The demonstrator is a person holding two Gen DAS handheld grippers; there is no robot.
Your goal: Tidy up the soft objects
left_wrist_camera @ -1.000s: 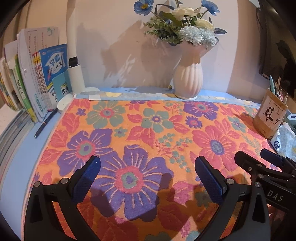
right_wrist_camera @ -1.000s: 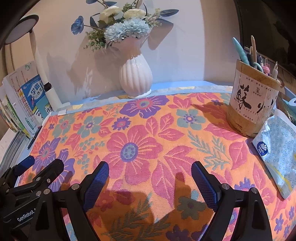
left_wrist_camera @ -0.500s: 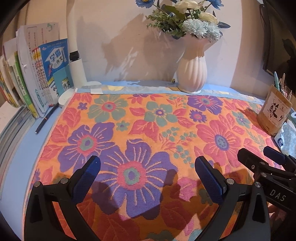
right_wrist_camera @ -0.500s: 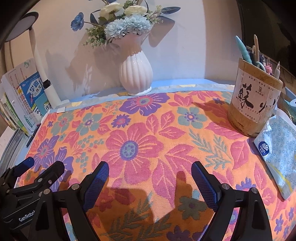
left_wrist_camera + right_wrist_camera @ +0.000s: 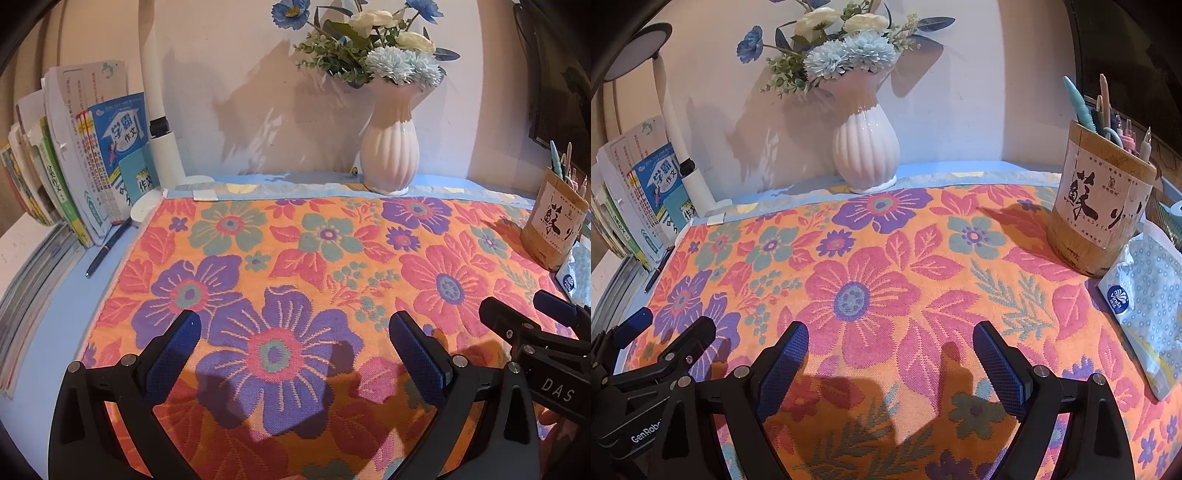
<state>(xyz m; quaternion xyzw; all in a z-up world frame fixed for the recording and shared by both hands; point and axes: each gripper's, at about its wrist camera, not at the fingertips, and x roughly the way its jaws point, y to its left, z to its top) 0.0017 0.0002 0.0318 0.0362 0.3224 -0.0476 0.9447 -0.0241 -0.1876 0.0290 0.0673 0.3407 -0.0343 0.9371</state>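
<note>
A pale blue desk (image 5: 44,332) stands against a cream wall, and the orange woven towel with purple, pink and teal flowers (image 5: 295,266) lies spread flat over most of it. At the back edge a ribbed white ceramic vase of blue and cream artificial flowers (image 5: 389,155) stands upright. A row of upright paperback books (image 5: 74,166) and a white lamp post (image 5: 159,122) fill the left side. A round bamboo pen holder with black calligraphy (image 5: 1100,206) sits on the towel's right side, just beside a dotted blue plastic tissue pack (image 5: 1148,302).

Against the frames a second ago, the left view has tipped slightly, so the vase sits lower in the picture; the towel lies unchanged.

The left gripper (image 5: 295,332) and right gripper (image 5: 890,339) hover side by side over the near part of the towel, blue ridged pads spread wide, grasping nothing.
</note>
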